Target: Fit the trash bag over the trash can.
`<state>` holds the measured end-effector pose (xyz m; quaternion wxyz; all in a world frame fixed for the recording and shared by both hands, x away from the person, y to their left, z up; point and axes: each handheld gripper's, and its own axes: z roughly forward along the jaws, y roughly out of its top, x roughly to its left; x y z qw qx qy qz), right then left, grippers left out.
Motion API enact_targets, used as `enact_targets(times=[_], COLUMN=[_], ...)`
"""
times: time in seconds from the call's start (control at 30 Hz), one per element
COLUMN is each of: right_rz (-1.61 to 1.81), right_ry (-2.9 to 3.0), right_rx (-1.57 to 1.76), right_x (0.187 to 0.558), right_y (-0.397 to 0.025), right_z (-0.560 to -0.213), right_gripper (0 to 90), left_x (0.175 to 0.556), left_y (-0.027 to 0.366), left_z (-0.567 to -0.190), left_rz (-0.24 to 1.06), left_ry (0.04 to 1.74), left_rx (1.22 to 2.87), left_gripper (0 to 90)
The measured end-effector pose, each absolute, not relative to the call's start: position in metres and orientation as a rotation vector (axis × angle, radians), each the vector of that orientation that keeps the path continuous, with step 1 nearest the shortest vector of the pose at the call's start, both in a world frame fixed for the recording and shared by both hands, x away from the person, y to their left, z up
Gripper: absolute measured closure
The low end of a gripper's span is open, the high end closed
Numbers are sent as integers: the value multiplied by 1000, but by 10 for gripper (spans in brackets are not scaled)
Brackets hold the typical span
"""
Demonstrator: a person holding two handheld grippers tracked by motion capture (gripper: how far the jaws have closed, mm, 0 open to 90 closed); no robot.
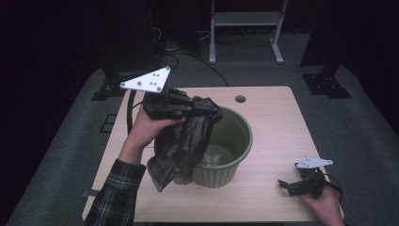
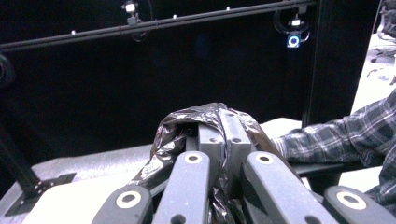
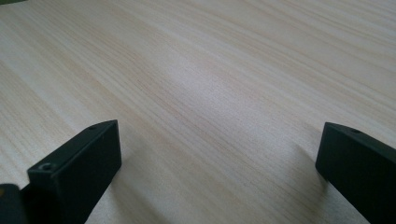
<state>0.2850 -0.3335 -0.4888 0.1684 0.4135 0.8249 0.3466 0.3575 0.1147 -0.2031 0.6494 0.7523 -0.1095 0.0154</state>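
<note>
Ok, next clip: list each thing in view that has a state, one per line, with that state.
Left hand-held gripper: shut on black plastic bag, held above the bin's left rim.
Black plastic bag: crumpled, hanging down outside the bin's left side, not lining it.
Green bin: upright on the table, open.
Right hand-held gripper: open, holding nothing, low over the table.

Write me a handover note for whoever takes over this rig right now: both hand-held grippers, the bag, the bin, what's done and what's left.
Left hand-held gripper: jaws shut on the crumpled black plastic bag, raised over the near-left rim of the ribbed olive-green round bin.
Right hand-held gripper: jaws wide open, holding nothing, low over the light wooden table at its near-right corner.
Done: bag picked up; it hangs bunched, mostly outside the bin's left wall.
Left, probably: open the bag and line the bin; the free right gripper could spread the mouth.
</note>
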Motion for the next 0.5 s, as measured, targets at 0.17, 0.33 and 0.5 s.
enact_targets(times=[0.17, 0.33, 0.5], right_rz=[986, 985, 986], right_ry=[2346, 2347, 2347], right_rx=[1177, 1176, 1176], right_x=[285, 285, 285], right_y=[-334, -334, -334], right_z=[-489, -489, -489], right_gripper=[0, 0, 0], left_x=[357, 357, 358], left_y=[100, 88, 81], left_z=[-189, -181, -181], left_rz=[17, 2, -16], left_ry=[-284, -309, -315], left_rx=[1685, 1669, 1670], left_gripper=[887, 887, 887])
